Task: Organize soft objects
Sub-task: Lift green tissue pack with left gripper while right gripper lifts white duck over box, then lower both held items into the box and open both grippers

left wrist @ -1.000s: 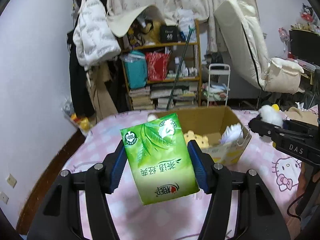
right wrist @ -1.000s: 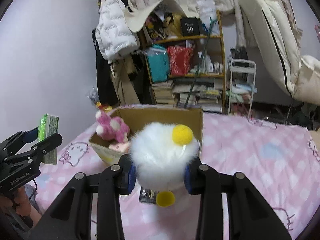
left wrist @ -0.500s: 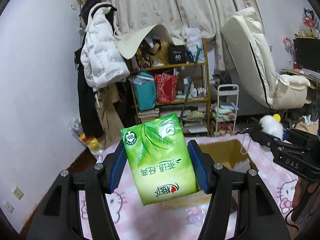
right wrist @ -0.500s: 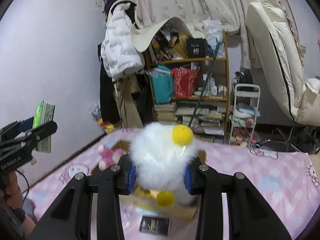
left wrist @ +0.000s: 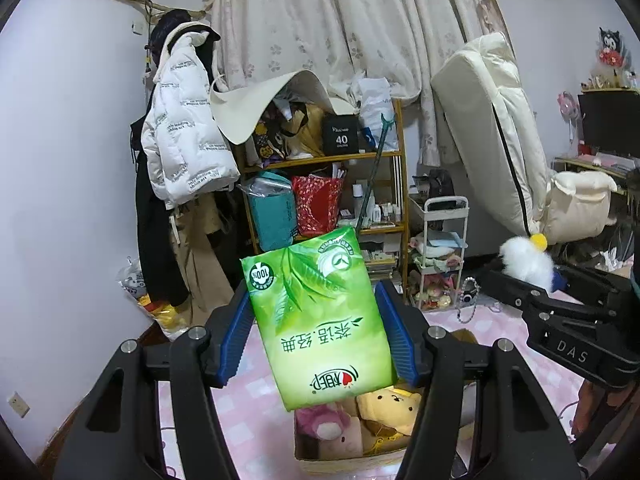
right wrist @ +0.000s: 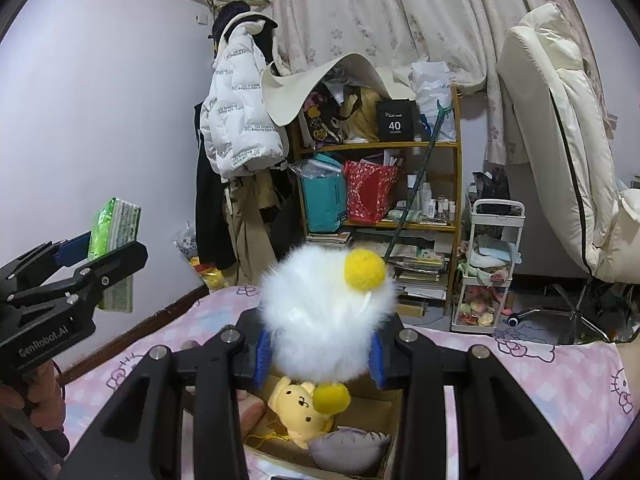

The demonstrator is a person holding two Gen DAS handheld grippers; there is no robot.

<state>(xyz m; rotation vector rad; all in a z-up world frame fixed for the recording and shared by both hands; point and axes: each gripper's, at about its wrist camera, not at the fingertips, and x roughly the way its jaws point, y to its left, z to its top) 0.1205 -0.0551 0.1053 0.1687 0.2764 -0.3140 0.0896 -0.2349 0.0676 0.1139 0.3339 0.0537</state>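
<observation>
Two grippers are raised above a pink Hello Kitty bedspread [right wrist: 532, 376], each clamped on one soft item. The left gripper [left wrist: 316, 338] squeezes a green tissue pack [left wrist: 316, 320] between its blue pads [left wrist: 236, 330], the pack tilted and its print upside down to the camera; the pack hangs directly over the open cardboard box [left wrist: 340, 458] and hides most of its far side. The right gripper [right wrist: 320, 348] pinches a white fluffy toy [right wrist: 324, 312] with two yellow pom-poms, one on top and one below, and this toy blocks the view of the box's far wall. Three plush things lie inside the box: a yellow plush dog [right wrist: 298, 410], a pink plush [left wrist: 328, 426] and a grey-lilac cushion [right wrist: 348, 446]. The box sits on the bedspread near its front edge, below both grippers. Beyond the bed's far edge stand a wooden shelf [right wrist: 380, 184] crammed with bags and books, a white puffer jacket [right wrist: 236, 112] hanging to its left, a small white trolley [right wrist: 486, 268] to its right, and a cream mattress [right wrist: 560, 140] leaning against the curtain.
</observation>
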